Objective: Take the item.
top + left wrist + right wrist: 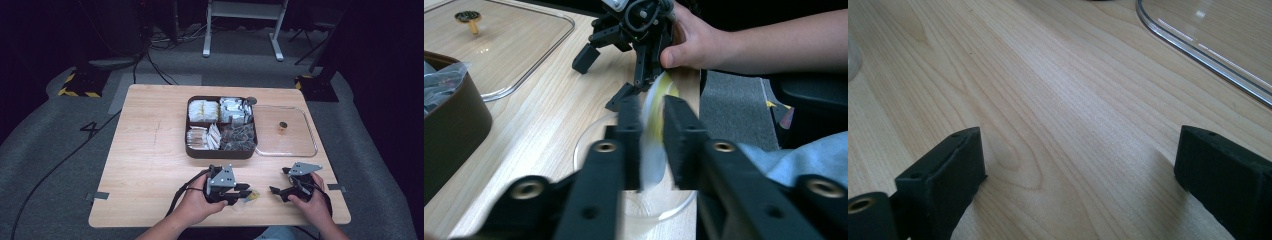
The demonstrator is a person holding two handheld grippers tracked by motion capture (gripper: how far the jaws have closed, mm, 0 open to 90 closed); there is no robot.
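On a wooden table [150, 165], a brown box [221, 150] with four compartments sits near the middle, filled with wrapped packets: pale yellow ones at far left, silvery ones at far right, white ones at near left and dark ones at near right. Just right of the box, touching its side, lies a clear lid [300, 150] flat on the wood, with a small dark knob [283, 126] standing on it.

The left gripper [245, 192] is at the near edge, its jaws pinching a thin pale packet [655, 130] with a yellow patch; the packet is blurred in the left gripper view. Below it lies a clear round dish [589, 145] on the table.

The right gripper [280, 191] is just beside the left one, to its right, held by the right hand [312, 202]. Its jaws are spread wide over bare wood, with the lid's rim [1198, 55] beyond them. Nothing lies between them.

Beyond the table, grey carpet, cables and a white stand's legs [242, 30] are visible; tape strips mark the table's near edges.
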